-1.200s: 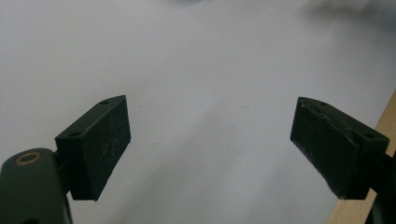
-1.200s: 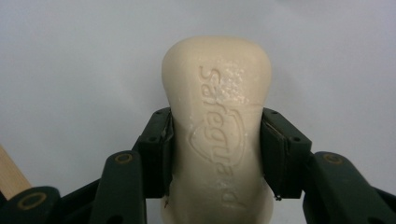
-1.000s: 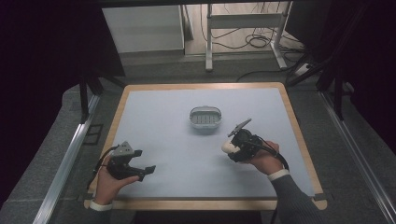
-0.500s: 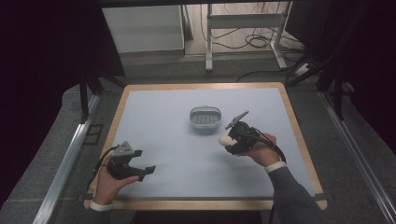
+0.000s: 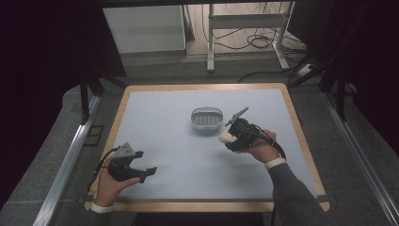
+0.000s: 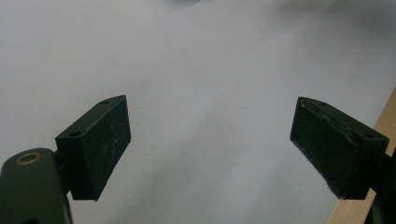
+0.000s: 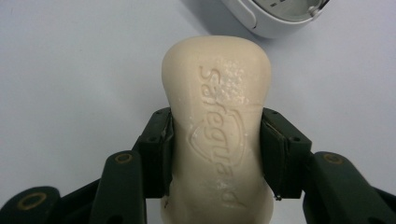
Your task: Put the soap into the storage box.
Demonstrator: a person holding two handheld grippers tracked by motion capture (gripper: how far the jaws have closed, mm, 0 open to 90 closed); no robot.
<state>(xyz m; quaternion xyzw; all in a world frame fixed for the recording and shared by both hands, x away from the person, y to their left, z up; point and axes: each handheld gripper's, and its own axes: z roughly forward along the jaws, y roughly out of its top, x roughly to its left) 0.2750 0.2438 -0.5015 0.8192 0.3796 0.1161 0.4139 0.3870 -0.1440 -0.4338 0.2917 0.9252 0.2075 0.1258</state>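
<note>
While the right claw (image 7: 215, 154) grips a cream soap (image 7: 217, 121) just beside a white dish (image 5: 206, 118) mid-bench (image 5: 155, 122), left claw (image 5: 141, 170) open wide, empty, near the front-left edge

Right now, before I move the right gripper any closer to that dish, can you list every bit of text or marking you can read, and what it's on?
"Safeguard": pressed into the top face of the cream-coloured bar of soap, running along its length, clamped between the right gripper jaws.
Small dark marks inside the white oval plastic soap dish: too small and cropped to read.
Nothing readable on the pale blue table mat or the open left gripper.
</note>
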